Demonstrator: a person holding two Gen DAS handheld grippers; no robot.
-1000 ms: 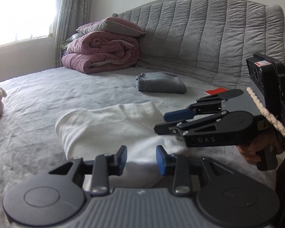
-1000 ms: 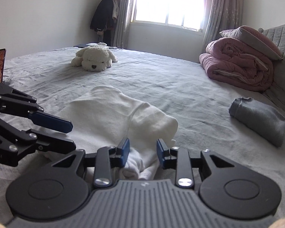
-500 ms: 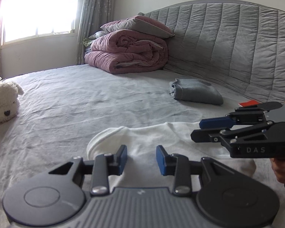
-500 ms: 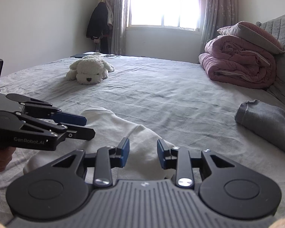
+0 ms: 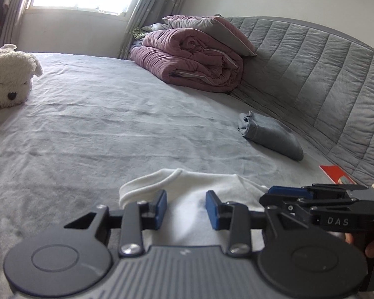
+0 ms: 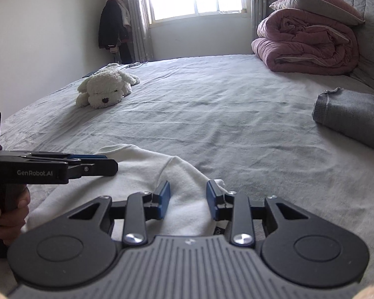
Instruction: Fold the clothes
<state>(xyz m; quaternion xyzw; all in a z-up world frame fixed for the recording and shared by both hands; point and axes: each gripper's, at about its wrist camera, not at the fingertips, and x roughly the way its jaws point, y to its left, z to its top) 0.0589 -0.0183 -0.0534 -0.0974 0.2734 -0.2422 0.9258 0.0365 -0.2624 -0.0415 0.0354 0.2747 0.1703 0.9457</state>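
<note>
A white garment (image 5: 192, 194) lies folded on the grey bed, just in front of both grippers; it also shows in the right wrist view (image 6: 142, 174). My left gripper (image 5: 186, 206) is open and empty, low over the garment's near part. My right gripper (image 6: 188, 201) is open and empty over the garment's right edge. In the left wrist view the right gripper (image 5: 286, 194) comes in from the right with its jaws nearly together. In the right wrist view the left gripper (image 6: 104, 164) comes in from the left above the garment.
A folded grey garment (image 5: 269, 134) lies to the right near the quilted headboard (image 5: 324, 74). A pink rolled duvet with a pillow (image 5: 194, 62) sits at the far corner. A white plush dog (image 6: 104, 89) lies far left. A red card (image 5: 336, 177) lies by the headboard.
Both grippers have pulled back and swung so the garment sits lower and nearer in view. Both stay open. The garment lies still in its folded shape.
</note>
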